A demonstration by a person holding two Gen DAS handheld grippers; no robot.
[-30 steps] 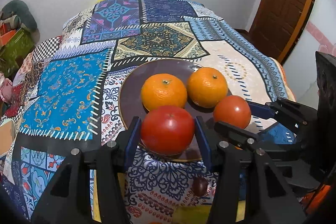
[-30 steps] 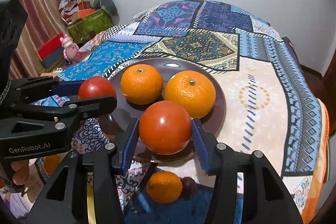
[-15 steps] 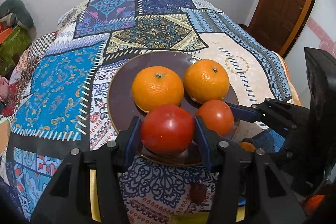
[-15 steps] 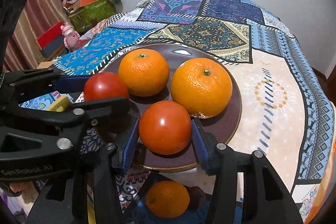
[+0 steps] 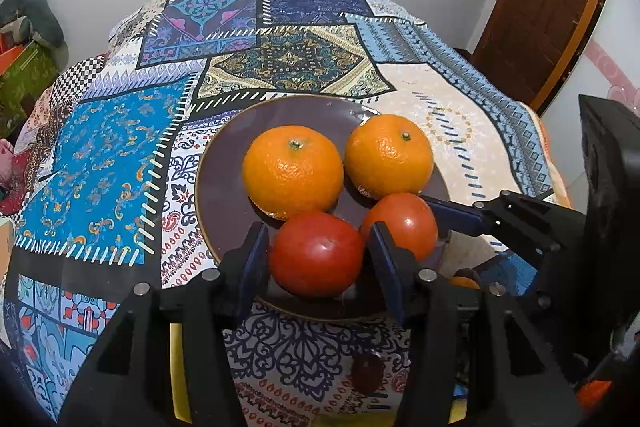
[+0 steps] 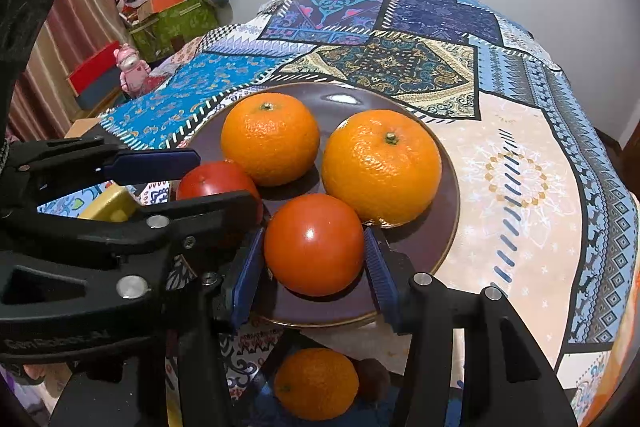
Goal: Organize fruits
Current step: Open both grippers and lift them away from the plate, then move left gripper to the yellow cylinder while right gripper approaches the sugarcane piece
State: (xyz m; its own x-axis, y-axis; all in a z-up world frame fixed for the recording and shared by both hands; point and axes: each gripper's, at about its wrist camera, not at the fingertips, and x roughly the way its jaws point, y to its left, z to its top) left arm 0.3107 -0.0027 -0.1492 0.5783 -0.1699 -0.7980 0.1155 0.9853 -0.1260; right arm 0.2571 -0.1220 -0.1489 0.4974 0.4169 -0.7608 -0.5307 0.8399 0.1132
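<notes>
Patchwork cloth in blues and creams covers the table, and near its front edge sits a dark plate that gathers the fruit. At lower centre of the left wrist view, the left gripper is clenched on a red tomato, blue pads pressing both flanks, apparently low over the plate's near rim; contact with the plate cannot be told. At lower centre of the right wrist view, the right gripper grasps a second tomato the same way, over the plate's front part. Each grip sits across the widest part, likely so the smooth, round fruit cannot slip out. Behind them, at mid-frame, two oranges rest side by side on the plate, leaving its front free, which seems the reason both tomatoes come in there. Below the plate, at the bottom of the right view, a small orange lies beside a dark, roundish thing too dim to name.
</notes>
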